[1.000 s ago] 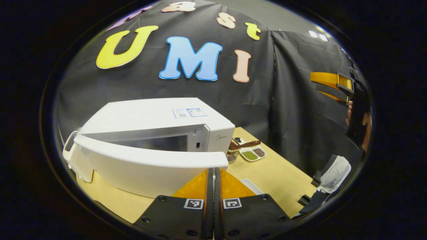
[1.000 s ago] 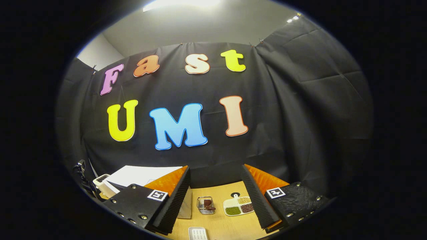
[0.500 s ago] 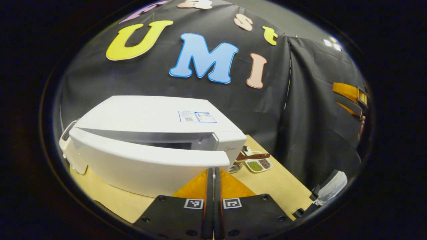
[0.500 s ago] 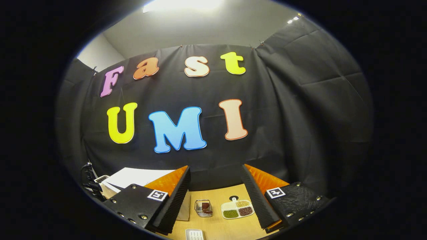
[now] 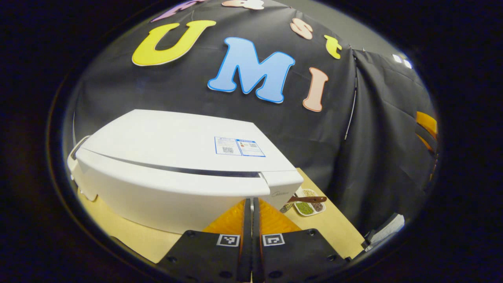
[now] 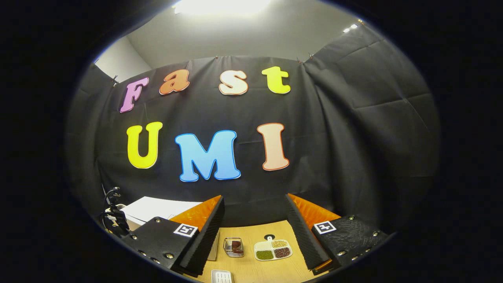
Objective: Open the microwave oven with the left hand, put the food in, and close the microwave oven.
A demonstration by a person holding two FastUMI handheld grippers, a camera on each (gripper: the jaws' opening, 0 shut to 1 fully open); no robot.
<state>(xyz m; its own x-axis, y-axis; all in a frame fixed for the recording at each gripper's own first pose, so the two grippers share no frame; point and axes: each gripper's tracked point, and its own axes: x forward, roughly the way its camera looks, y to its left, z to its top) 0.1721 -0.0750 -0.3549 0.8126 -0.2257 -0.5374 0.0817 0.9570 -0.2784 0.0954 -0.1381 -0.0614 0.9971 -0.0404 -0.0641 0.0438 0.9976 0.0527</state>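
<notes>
Left gripper view: big white box-shaped microwave oven (image 5: 177,157) is lying long side left-to-right, door facing the camera.
Left gripper (image 5: 252,220): fingers are pressing together, holding nothing.
Right gripper (image 6: 254,232): jaws are standing wide apart, holding nothing.

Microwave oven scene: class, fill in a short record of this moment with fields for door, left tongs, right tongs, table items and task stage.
door: microwave oven door almost shut, a thin dark gap left along its top edge
left tongs: left tongs shut, empty, tips at the door's front
right tongs: right tongs open, empty, raised above the table
table items: divided dish of beans, small wire basket, white tray
task stage: closing the door, nearly done
</notes>
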